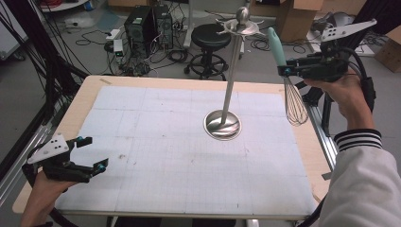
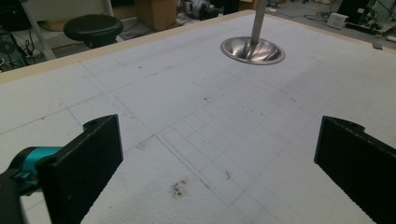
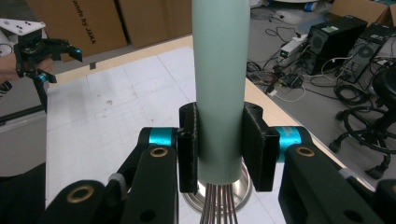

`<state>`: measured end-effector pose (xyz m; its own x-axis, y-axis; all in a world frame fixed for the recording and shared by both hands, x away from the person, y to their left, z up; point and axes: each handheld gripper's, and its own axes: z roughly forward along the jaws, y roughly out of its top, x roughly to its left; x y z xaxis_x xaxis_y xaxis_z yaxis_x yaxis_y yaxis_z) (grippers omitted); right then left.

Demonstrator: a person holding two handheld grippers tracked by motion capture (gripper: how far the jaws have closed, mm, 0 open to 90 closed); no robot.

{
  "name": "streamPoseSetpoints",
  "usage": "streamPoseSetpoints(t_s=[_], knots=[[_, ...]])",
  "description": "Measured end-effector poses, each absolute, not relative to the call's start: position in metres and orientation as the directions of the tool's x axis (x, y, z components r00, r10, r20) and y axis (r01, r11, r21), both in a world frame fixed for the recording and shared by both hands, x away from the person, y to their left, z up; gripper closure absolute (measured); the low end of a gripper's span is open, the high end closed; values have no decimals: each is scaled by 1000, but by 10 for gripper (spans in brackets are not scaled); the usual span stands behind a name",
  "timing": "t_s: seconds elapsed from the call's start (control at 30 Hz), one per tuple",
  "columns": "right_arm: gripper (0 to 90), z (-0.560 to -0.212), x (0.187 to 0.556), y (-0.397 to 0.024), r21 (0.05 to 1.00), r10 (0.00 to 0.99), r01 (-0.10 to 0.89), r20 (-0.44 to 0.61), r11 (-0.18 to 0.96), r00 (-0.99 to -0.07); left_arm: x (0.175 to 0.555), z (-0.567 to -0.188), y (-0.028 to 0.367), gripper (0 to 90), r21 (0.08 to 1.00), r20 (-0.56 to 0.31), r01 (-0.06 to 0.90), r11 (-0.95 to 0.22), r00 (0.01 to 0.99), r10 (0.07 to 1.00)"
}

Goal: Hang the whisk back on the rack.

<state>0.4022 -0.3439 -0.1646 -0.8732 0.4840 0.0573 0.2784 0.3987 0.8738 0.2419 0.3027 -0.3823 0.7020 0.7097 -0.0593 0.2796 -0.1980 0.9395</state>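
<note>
A whisk with a pale teal handle and a wire head hangs upright above the table's right edge, and my right gripper is shut on the handle. Both pads press on the handle's sides. A metal stand with hooks at its top rises from a round base right of the table's middle, and the same base lies far ahead in the left gripper view. My left gripper hovers low over the near left of the table, jaws wide open with nothing between them.
The white gridded mat covers the wooden table. A black stool, computer towers, cables and cardboard boxes stand on the floor beyond the far edge. A metal rail runs along the right side.
</note>
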Motion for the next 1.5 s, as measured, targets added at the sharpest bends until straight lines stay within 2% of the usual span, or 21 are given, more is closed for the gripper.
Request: streamPoseSetpoints(t_s=[1.5], knots=[[693,-184,427,-308,867,463,281,66,412,-884,240,-380,306,17,944,-61,271,-190,705,707]])
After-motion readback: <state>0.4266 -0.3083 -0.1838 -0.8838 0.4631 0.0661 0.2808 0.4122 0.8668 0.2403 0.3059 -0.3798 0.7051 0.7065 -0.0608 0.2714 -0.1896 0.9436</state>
